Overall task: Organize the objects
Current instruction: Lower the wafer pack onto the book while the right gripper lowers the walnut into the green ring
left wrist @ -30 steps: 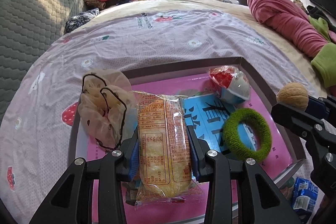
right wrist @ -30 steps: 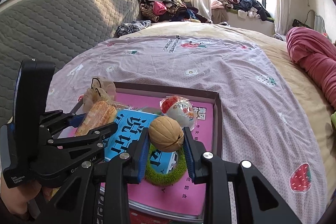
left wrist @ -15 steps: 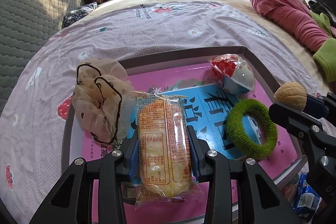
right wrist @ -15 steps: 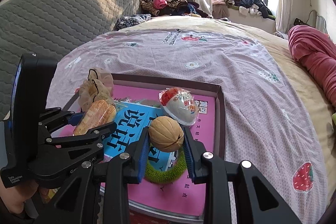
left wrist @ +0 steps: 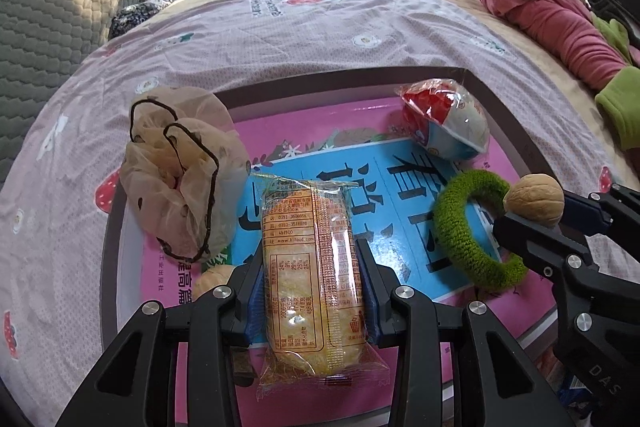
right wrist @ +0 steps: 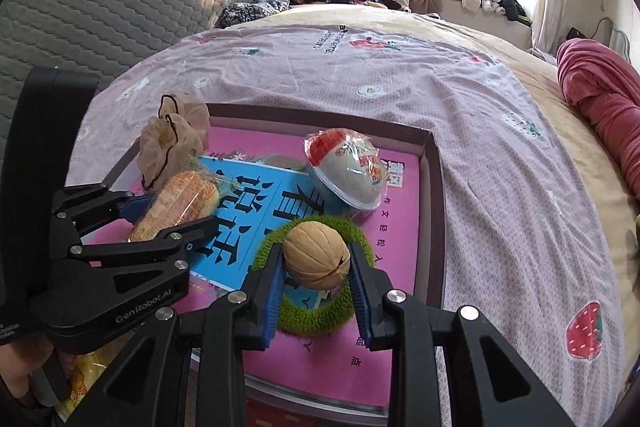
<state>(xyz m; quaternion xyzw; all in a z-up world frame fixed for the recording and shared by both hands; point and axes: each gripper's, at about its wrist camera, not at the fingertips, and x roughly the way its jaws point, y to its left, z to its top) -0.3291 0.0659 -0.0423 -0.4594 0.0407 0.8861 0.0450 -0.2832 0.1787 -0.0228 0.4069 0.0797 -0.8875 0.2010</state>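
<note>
My left gripper [left wrist: 310, 259] is shut on a wrapped yellow snack cake [left wrist: 310, 267] and holds it over the tray's near left part; it also shows in the right wrist view [right wrist: 176, 203]. My right gripper [right wrist: 316, 259] is shut on a walnut [right wrist: 316, 255], held above a green hair tie [right wrist: 316, 315] that lies in the tray. From the left wrist view the walnut [left wrist: 534, 199] hangs over the hair tie's [left wrist: 472, 227] right side. The shallow tray [right wrist: 434, 223] has a pink and blue printed bottom.
In the tray lie a beige mesh scrunchie [left wrist: 180, 171], a wrapped egg-shaped toy [left wrist: 448, 123] and a second walnut [left wrist: 214, 279] beside my left finger. The tray rests on a lilac bedsheet [left wrist: 320, 31]. A pink blanket [left wrist: 548, 15] lies at the right.
Both grippers have moved forward and lower over the tray, each with its object held. The walnut now hangs over the green hair tie. A second walnut has come into view by my left finger.
</note>
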